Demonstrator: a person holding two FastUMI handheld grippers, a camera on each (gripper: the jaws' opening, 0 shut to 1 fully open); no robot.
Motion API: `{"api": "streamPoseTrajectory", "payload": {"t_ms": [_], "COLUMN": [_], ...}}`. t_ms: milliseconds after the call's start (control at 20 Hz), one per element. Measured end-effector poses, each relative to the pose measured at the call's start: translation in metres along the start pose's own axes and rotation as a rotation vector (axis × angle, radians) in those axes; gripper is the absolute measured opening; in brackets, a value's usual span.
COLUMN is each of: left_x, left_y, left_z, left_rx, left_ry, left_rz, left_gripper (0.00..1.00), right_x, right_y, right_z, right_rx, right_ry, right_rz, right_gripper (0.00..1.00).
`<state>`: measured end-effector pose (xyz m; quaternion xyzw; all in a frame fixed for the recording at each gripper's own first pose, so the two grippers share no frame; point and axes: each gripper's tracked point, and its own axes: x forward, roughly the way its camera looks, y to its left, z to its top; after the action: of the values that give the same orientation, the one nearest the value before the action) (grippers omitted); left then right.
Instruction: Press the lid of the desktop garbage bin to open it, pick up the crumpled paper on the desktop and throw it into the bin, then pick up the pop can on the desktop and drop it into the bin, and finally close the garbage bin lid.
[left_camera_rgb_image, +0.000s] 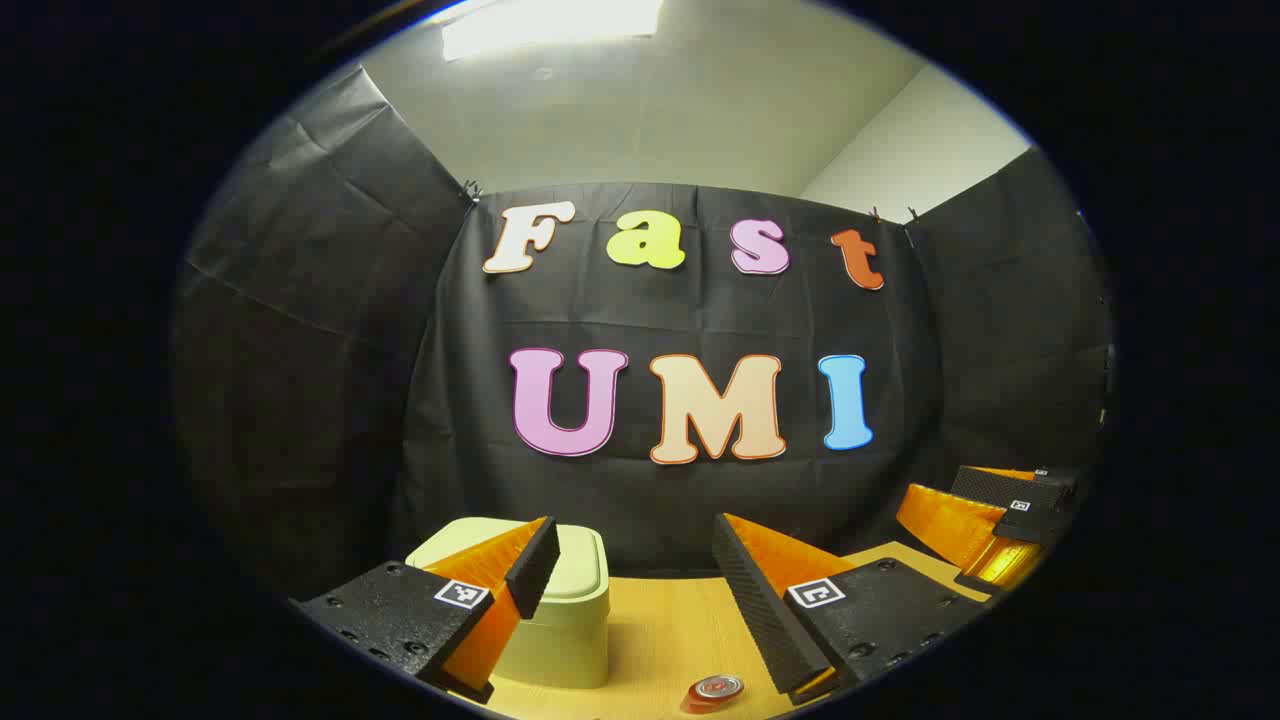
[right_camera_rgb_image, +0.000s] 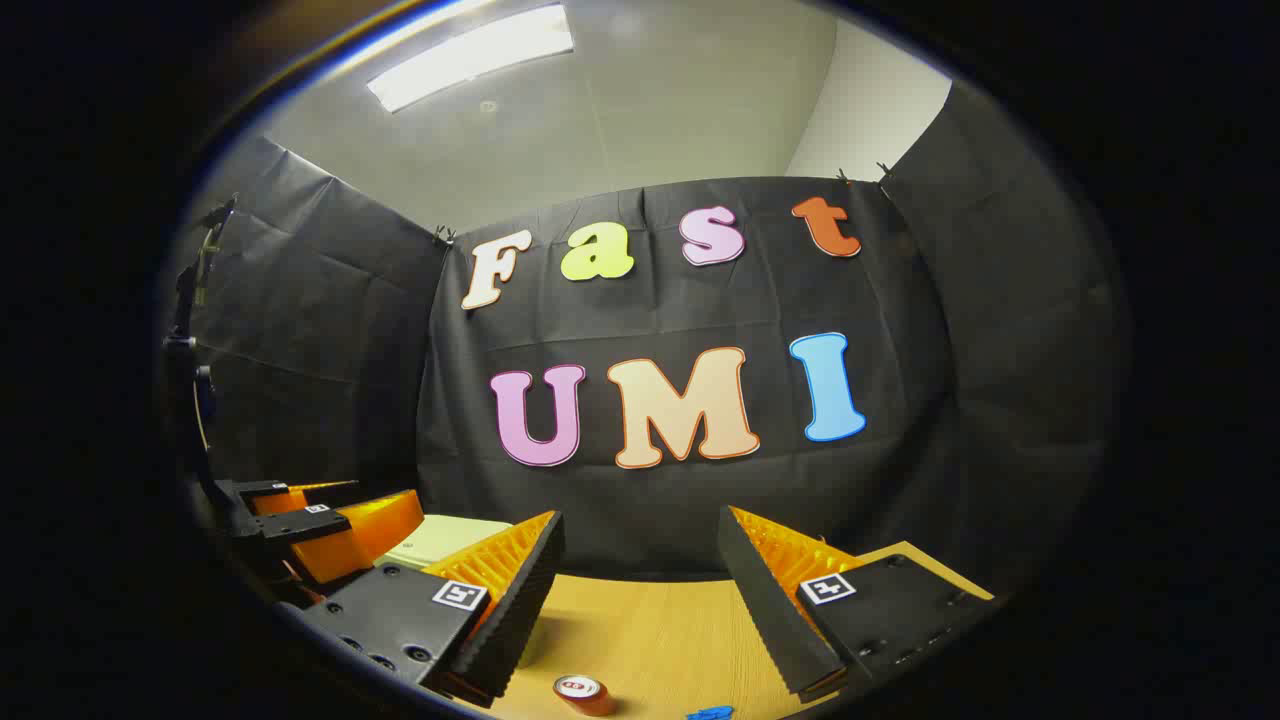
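Note:
A pale green desktop bin (left_camera_rgb_image: 565, 620) stands on the wooden table with its lid (left_camera_rgb_image: 580, 565) down; in the left gripper view my left finger partly covers it. My left gripper (left_camera_rgb_image: 635, 570) is open and empty above the table. A red pop can (left_camera_rgb_image: 714, 690) lies on the table near the bottom edge, between the fingers' line. In the right gripper view my right gripper (right_camera_rgb_image: 640, 570) is open and empty too. The can (right_camera_rgb_image: 582, 692) lies below it, and the bin's lid (right_camera_rgb_image: 440, 538) peeks out behind my left finger. The crumpled paper is hidden.
The right gripper (left_camera_rgb_image: 985, 525) shows at the right of the left gripper view, the left gripper (right_camera_rgb_image: 320, 530) at the left of the right gripper view. A small blue object (right_camera_rgb_image: 710, 713) lies at the table's near edge. Black cloth walls close the booth.

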<state>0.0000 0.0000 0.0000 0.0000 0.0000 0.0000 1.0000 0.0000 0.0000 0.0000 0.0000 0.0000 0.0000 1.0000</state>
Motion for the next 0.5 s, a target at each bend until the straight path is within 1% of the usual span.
{"api": "streamPoseTrajectory", "payload": {"t_ms": [50,100,150,200,250,300,350,500], "left_x": [0.001,0.001,0.002,0.003,0.005,0.005,0.006,0.006], "left_y": [0.0,0.002,0.001,0.001,0.002,0.002,0.004,0.012], "left_z": [-0.001,-0.002,-0.001,-0.002,-0.004,-0.005,-0.005,-0.006], "left_rx": [0.0,-0.001,-0.006,-0.011,-0.015,-0.036,-0.059,-0.054], "left_ry": [0.003,0.005,0.004,0.006,0.008,0.008,0.009,0.006], "left_rz": [0.001,0.002,0.0,0.001,0.005,0.007,0.016,0.037], "left_gripper": [0.91,0.92,0.92,0.91,0.92,0.92,0.92,0.92], "right_x": [0.0,0.001,0.001,0.002,0.002,0.003,0.003,0.002], "right_y": [-0.001,-0.003,-0.004,-0.005,-0.006,-0.009,-0.011,-0.013], "right_z": [-0.001,-0.003,-0.003,-0.002,0.0,0.001,0.003,0.0], "right_rx": [0.001,0.002,0.003,0.004,0.005,0.004,0.0,-0.021], "right_ry": [0.002,0.004,0.005,0.004,0.001,-0.005,-0.009,-0.007], "right_rz": [-0.003,-0.003,-0.005,-0.008,-0.01,-0.014,-0.016,-0.019], "right_gripper": [0.97,0.97,0.94,0.94,0.97,0.94,0.97,0.97]}}
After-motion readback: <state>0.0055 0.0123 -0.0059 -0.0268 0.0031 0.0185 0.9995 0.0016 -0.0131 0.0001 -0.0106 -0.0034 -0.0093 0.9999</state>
